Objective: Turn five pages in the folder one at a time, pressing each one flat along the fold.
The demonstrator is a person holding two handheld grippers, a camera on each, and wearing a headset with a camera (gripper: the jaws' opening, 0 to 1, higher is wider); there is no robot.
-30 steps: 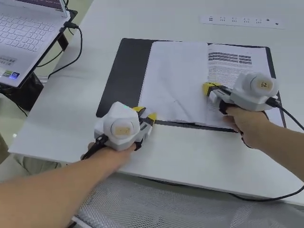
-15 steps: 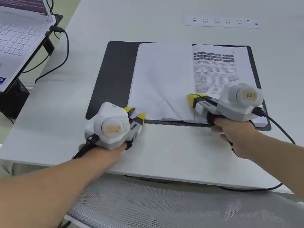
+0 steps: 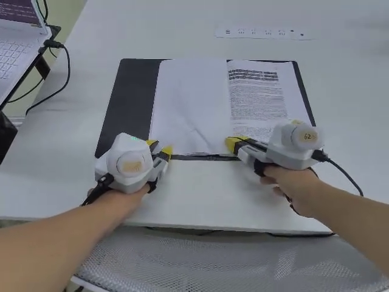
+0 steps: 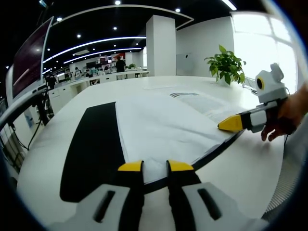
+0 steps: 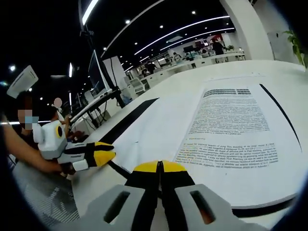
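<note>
resting both grippers at the near edge of the open folder

count: one folder (image 3: 130, 100), black, lying open and flat in the middle of the table (image 3: 182, 27). two pages face up. one blank page (image 3: 188, 103) lies on the left, slightly creased toward its lower edge. one printed page (image 3: 261, 103) lies on the right, and the two meet at the fold. a strip of black cover shows bare to the left of the blank page.

two grippers, one in each hand. the left gripper (image 3: 159, 148) sits at the folder's near edge, by the lower left corner of the blank page. its yellow-tipped jaws are slightly parted with nothing between them. the right gripper (image 3: 234, 144) lies low over the bottom of the printed page, just beside the fold, tips pointing left. its jaws are pressed together, holding nothing. whether the tips touch the paper cannot be told.

one power strip (image 3: 264, 33) lies at the far side, well apart from the folder. one laptop (image 3: 12, 36) stands off the table's left side, with one black cable (image 3: 67, 64) looping from it.

surface: white matte tabletop. grey mesh (image 3: 213, 261) shows below its near edge.

room: open-plan office with rows of desks in the distance and strips of ceiling light. one white pillar (image 4: 160, 45) and one potted plant (image 4: 226, 65) stand beside a bright window.
</note>
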